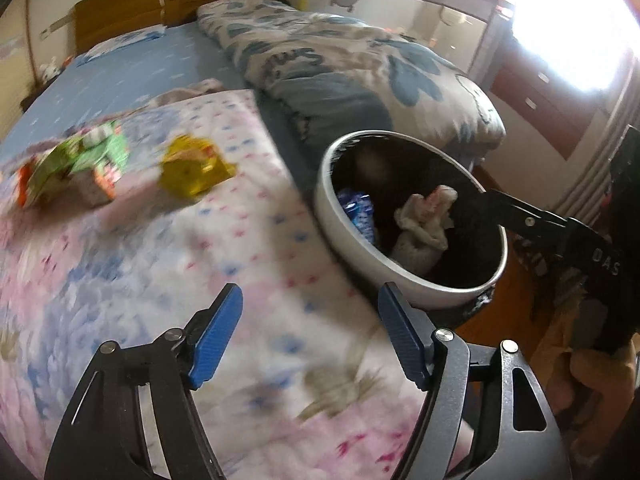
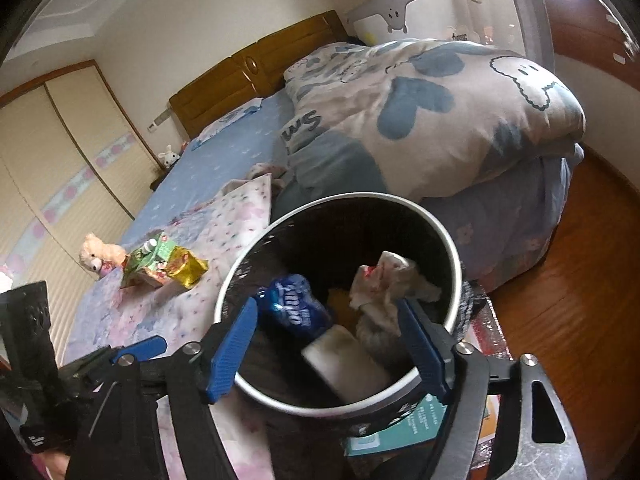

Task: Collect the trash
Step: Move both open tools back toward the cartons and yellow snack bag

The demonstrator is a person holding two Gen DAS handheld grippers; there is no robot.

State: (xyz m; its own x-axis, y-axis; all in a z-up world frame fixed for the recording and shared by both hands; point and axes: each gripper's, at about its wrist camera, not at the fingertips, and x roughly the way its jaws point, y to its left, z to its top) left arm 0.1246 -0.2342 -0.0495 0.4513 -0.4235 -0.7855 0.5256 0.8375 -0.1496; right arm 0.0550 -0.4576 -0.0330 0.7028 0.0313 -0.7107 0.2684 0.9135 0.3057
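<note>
A big bed [image 2: 224, 160] fills the room, with a puffy blue-and-white quilt [image 2: 440, 120] piled on one side and a pink flowery blanket [image 1: 160, 280] spread on the other. A round bin [image 2: 456, 304] with a pale rim stands just beside the bed. Inside it lie a crumpled white tissue [image 2: 384, 280], a blue wrapper [image 2: 292, 308] and a white box [image 2: 344, 364]. The right gripper [image 2: 328, 348] hangs over the bin, its blue fingers wide apart with nothing between them. The left gripper [image 1: 310, 336] is over the blanket, its fingers apart and empty too. On the blanket lie a green packet [image 1: 80, 164] and a gold wrapper [image 1: 192, 168], close together.
</note>
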